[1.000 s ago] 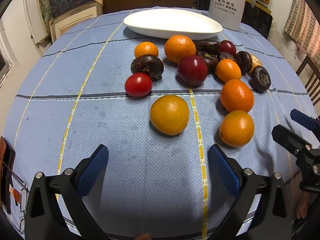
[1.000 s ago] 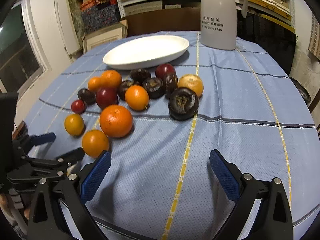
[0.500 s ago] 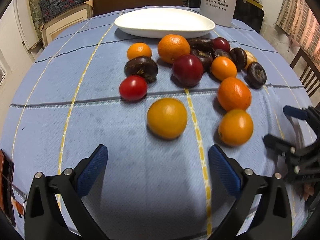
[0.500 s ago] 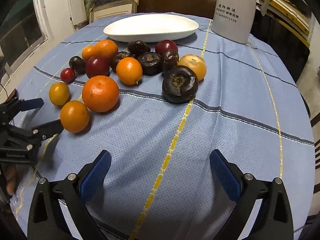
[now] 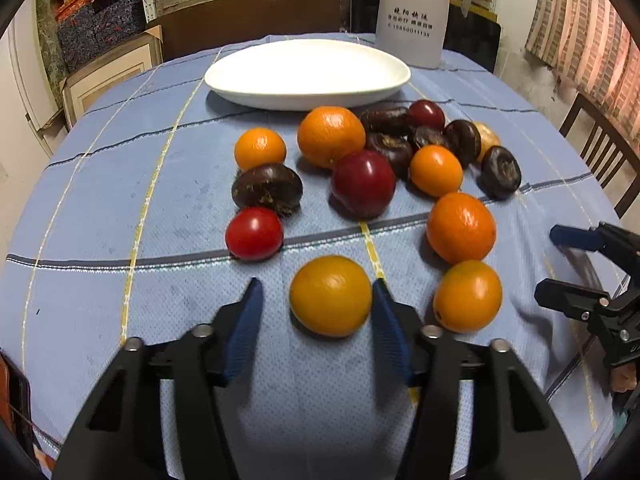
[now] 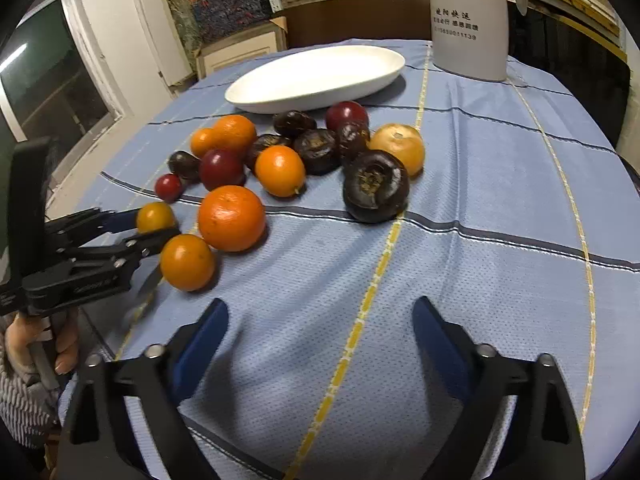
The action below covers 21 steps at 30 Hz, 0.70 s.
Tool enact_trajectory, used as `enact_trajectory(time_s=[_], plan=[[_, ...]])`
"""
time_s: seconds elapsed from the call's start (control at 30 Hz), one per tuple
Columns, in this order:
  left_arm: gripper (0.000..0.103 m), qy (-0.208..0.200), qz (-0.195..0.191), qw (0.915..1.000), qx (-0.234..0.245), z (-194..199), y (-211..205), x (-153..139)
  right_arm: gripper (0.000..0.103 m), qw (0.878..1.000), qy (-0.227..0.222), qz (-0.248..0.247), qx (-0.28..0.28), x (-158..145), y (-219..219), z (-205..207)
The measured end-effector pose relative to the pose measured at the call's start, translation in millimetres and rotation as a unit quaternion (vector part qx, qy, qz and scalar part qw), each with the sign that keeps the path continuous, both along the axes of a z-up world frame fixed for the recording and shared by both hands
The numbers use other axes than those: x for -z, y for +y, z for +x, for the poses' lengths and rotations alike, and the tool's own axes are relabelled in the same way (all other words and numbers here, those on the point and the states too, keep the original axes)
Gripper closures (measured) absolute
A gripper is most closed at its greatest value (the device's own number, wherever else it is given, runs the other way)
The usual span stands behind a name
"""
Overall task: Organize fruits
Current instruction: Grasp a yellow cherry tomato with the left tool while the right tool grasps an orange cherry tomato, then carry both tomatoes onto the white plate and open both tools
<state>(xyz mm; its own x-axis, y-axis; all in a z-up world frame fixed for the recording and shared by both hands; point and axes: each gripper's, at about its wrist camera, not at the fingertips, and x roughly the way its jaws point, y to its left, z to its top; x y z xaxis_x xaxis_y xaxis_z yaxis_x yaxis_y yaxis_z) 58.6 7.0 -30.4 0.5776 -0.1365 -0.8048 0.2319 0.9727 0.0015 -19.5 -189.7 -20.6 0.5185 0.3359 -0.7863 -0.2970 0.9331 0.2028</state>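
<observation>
Several fruits lie loose on the blue checked tablecloth (image 5: 100, 200): oranges, dark purple fruits and red ones. An empty white oval plate (image 5: 308, 100) (image 6: 320, 100) stands behind them. My left gripper (image 5: 316, 284) (image 6: 156, 226) straddles the nearest yellow-orange fruit (image 5: 330, 296) (image 6: 155, 217). Its jaws are closing; the right pad is at the skin and a gap shows at the left pad. My right gripper (image 6: 320, 306) (image 5: 546, 262) hovers low over bare cloth right of the pile. Its jaws are closing with nothing between them. An orange (image 5: 468, 296) (image 6: 187, 262) lies between the two grippers.
A tall white thermos jug (image 5: 414, 12) (image 6: 468, 20) stands behind the plate at the back right. A wooden chair (image 5: 596, 148) is past the table's right edge. Shelves and boxes fill the back wall. A hand (image 6: 36, 340) holds the left gripper's handle.
The left jaws have narrowed from wide open and now flank the yellow-orange fruit, which looks closer. The right jaws have narrowed a little. No fruit has shifted.
</observation>
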Motion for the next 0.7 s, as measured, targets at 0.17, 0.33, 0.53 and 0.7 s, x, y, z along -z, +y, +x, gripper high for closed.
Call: enact_trajectory(time_s=[0.17, 0.33, 0.53, 0.7], plan=[[0.066, -0.010, -0.001, 0.9998, 0.020, -0.9, -6.3, -0.7, 0.052, 0.999, -0.005, 0.005, -0.034, -2.5, 12.5, -6.8], [0.066, -0.019, -0.034, 0.9991, 0.016, -1.7, 2.2, -4.8, 0.059, 0.997, 0.000, 0.005, -0.079, -4.2, 42.1, -10.2], [0.066, -0.041, -0.072, 0.9965, -0.009, -9.9, 22.8, -16.5, 0.059, 0.994, 0.009, 0.026, -0.108, -8.0, 73.0, -3.9], [0.066, -0.037, -0.086, 0.9956, -0.012, -7.3, 30.0, -16.8, 0.060, 0.993, 0.008, 0.025, -0.112, -4.7, 86.8, -0.4]])
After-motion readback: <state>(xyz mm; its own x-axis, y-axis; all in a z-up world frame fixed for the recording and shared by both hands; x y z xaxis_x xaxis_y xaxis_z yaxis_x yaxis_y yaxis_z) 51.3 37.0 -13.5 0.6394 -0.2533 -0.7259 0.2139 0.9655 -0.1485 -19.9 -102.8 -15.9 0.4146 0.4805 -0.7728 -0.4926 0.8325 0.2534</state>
